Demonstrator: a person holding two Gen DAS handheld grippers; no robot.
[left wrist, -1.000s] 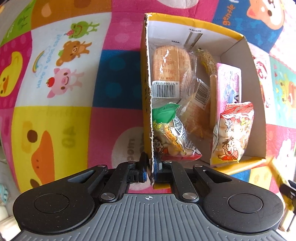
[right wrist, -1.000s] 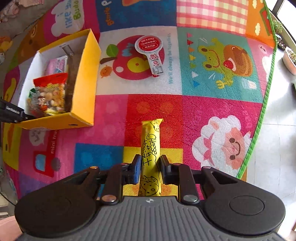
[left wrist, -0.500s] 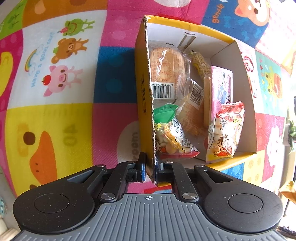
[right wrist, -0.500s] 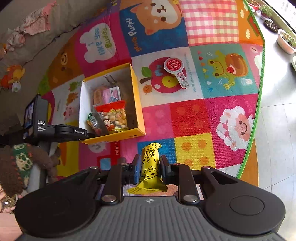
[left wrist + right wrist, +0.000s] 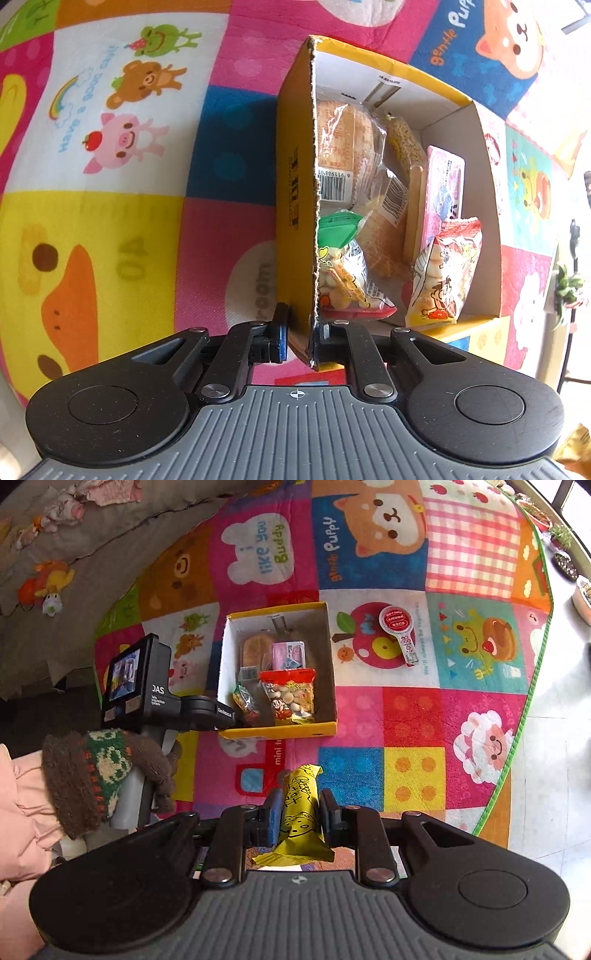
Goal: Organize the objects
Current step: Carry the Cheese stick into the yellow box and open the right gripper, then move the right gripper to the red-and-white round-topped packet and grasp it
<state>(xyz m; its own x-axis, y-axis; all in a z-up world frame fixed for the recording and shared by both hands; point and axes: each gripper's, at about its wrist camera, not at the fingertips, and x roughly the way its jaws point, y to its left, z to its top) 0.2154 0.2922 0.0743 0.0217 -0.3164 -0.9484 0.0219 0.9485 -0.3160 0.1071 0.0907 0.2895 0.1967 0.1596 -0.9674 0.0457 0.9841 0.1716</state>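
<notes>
Left wrist view shows the left claw [image 5: 300,338] straddling the near wall of the box [image 5: 295,206], its jaws opening: the right pad sits against the wall's inner face while a gap shows at the left pad. Ahead of this claw, inside the box, lie a green-topped snack bag [image 5: 341,266], a red snack bag [image 5: 445,275], a pink packet [image 5: 443,188] and a wrapped bread [image 5: 341,147]. Right wrist view shows the right claw [image 5: 298,818] closed on a yellow snack bar [image 5: 301,805], held above the play mat [image 5: 413,716]; the box sits ahead and slightly left of it, with a red-and-white tag [image 5: 400,629] ahead to the right.
</notes>
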